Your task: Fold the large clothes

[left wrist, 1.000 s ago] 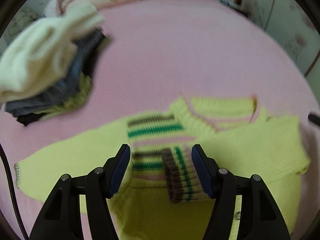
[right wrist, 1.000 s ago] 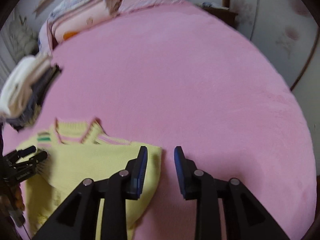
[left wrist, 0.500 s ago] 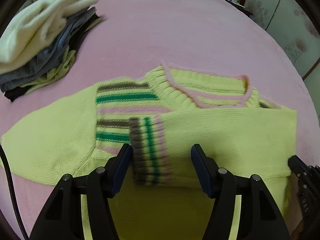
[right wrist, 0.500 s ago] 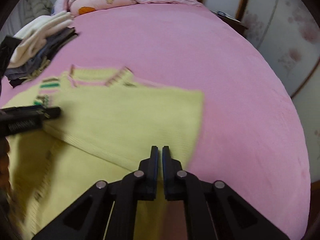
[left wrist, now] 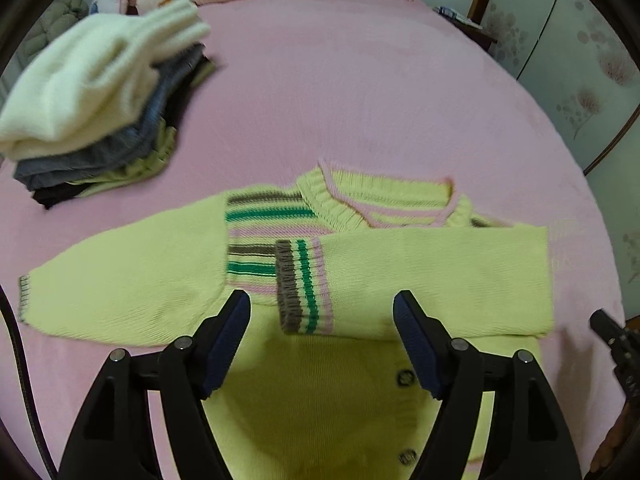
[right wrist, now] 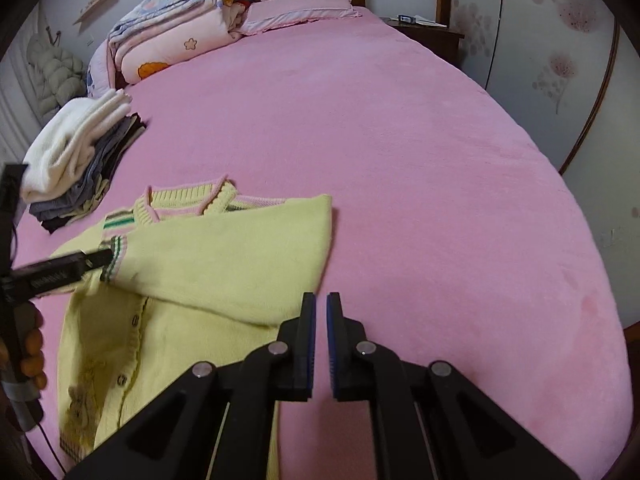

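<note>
A yellow-green knit cardigan with pink, green and brown stripes lies on the pink bed. Its right sleeve is folded across the chest, striped cuff near the middle. The left sleeve lies spread out to the left. My left gripper is open and empty, hovering just above the cuff. The cardigan also shows in the right wrist view. My right gripper is nearly shut with a thin gap, empty, above the bed at the cardigan's right edge. The left gripper shows in the right wrist view.
A stack of folded clothes with a white sweater on top sits at the left of the bed; it also shows in the right wrist view. Folded quilts and a pillow lie at the headboard. A nightstand and wardrobe doors stand to the right.
The right sleeve was laid flat across the chest. My right gripper shut, then drew back off the cardigan's right edge, empty. My left gripper stayed open and lifted back a little.
</note>
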`<act>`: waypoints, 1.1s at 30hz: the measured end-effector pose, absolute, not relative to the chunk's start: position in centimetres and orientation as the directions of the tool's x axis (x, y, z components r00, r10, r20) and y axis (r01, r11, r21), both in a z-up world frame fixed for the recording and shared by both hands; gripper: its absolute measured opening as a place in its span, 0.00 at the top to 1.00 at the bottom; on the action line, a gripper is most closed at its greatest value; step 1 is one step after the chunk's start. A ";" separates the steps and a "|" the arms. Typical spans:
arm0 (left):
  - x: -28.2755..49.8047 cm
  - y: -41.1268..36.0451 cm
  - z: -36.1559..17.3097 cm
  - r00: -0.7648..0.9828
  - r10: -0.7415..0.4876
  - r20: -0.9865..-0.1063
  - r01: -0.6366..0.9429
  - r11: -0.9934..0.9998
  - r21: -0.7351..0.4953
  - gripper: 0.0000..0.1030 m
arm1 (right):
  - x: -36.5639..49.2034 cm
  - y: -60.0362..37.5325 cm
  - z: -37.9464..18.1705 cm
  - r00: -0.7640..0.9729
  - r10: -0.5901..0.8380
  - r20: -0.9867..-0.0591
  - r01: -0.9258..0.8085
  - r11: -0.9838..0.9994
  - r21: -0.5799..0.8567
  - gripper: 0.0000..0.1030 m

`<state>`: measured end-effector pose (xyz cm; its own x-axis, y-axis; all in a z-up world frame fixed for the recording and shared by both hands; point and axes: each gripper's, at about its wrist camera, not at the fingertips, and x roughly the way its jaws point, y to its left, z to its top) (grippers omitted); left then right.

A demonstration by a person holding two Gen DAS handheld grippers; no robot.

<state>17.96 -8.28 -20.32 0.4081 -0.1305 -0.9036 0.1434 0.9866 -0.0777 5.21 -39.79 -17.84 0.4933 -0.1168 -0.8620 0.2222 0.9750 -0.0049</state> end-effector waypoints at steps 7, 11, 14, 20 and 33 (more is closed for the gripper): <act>15.8 -6.2 -13.3 0.456 -0.124 -0.882 0.094 0.991 -0.090 0.21 | 4.1 -38.0 -14.0 0.493 -0.065 -0.868 0.141 0.990 0.006 0.94; 13.3 -5.8 -9.1 0.481 -0.123 -0.868 0.086 0.992 -0.093 0.19 | 4.2 -36.1 -10.7 0.515 -0.013 -0.857 0.103 0.994 0.047 0.94; 12.3 -5.0 -7.0 0.496 -0.123 -0.859 0.076 0.992 -0.099 0.10 | 4.6 -34.3 -8.3 0.538 0.036 -0.842 0.065 0.994 0.084 0.94; 10.1 -1.2 -3.5 0.532 -0.144 -0.834 0.049 0.989 -0.139 0.08 | 5.5 -29.6 -4.4 0.583 0.107 -0.806 -0.030 0.993 0.110 0.93; 10.8 11.5 -9.4 0.485 -0.076 -0.871 -0.147 0.975 -0.166 0.08 | 8.3 -20.3 -9.1 0.577 0.157 -0.802 -0.053 0.986 0.155 0.93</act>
